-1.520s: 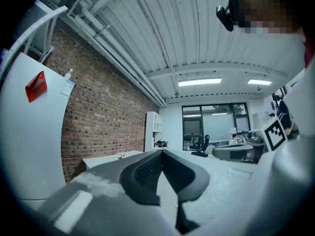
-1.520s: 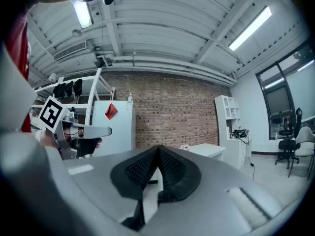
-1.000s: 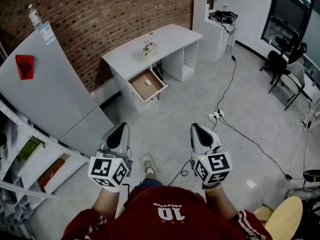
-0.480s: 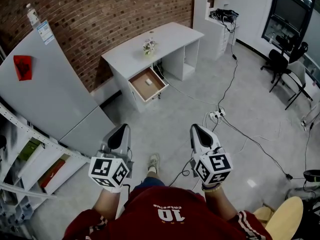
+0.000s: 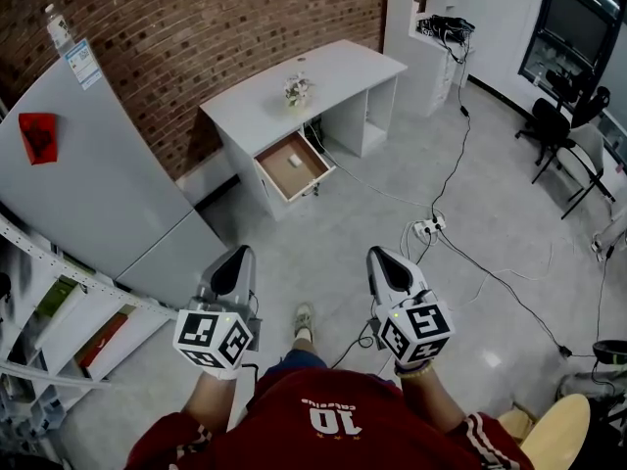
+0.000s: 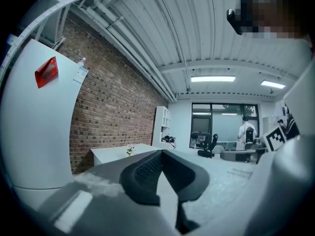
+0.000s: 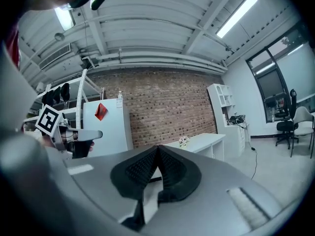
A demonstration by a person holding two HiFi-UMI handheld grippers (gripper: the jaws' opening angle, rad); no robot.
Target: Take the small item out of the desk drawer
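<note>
- While I stand on the grey floor (image 5: 323, 243), well back from the white desk (image 5: 343, 67), my left gripper (image 5: 238, 255) and my right gripper (image 5: 378, 256) are held level, side by side and apart, both aimed toward it.
- My left gripper's black ribbed pads (image 6: 147, 167) are pressed together at the tips, with nothing pinched between them.
- My right gripper's black ribbed pads (image 7: 140, 167) likewise meet tip to tip and hold nothing.
- A small white item (image 5: 292, 161) lies about the middle of the wood-lined drawer (image 5: 312, 174), which stands pulled out below the desk top at its left end in the head view.
- A small pot of pale flowers (image 5: 296, 88) sits about mid-top on the desk.
- A red brick wall (image 5: 216, 27) runs behind the desk, and a tall white cabinet (image 5: 88, 174) bearing a red tag (image 5: 37, 135) stands to its left.
- A white power strip (image 5: 426, 226) with black cables lies on the floor, right of the drawer.
</note>
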